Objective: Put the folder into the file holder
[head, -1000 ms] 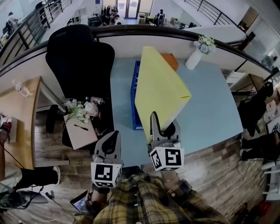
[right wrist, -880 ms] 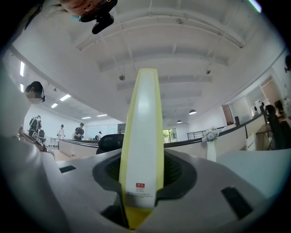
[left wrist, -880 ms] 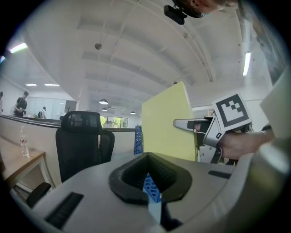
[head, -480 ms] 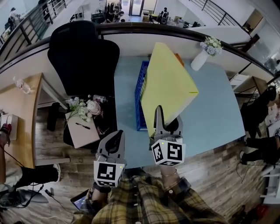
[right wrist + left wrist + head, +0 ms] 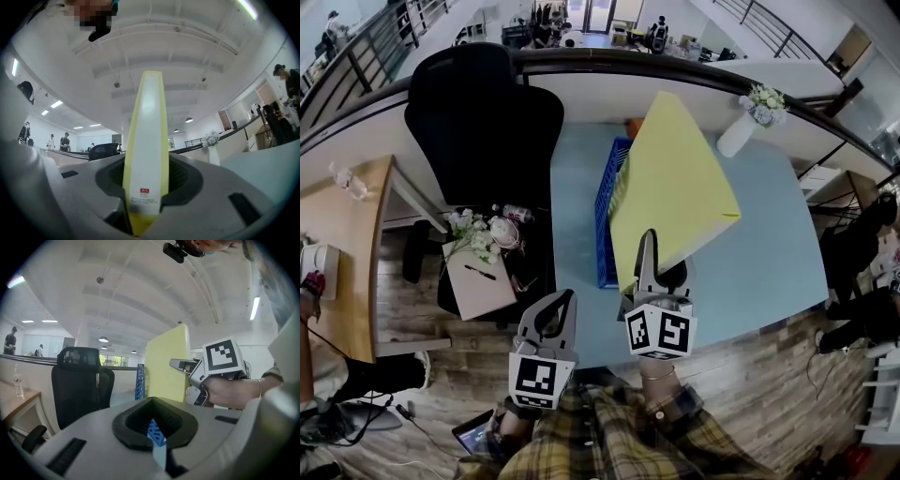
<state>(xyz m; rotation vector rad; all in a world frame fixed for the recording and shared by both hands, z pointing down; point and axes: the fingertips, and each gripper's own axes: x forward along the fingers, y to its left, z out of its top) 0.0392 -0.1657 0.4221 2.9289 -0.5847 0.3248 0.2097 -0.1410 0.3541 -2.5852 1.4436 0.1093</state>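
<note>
the left gripper (image 5: 555, 305) is hanging nearer than the blue file holder (image 5: 607, 216), short of the table (image 5: 759, 244) it is standing on, with its jaws pressed together and nothing between them. the right gripper (image 5: 649, 246) is pinching the near corner of the yellow folder (image 5: 675, 187). the folder is standing on edge in the air, just right of the file holder, not inside it. a white vase (image 5: 739, 131) is standing beyond the file holder, to its right.
</note>
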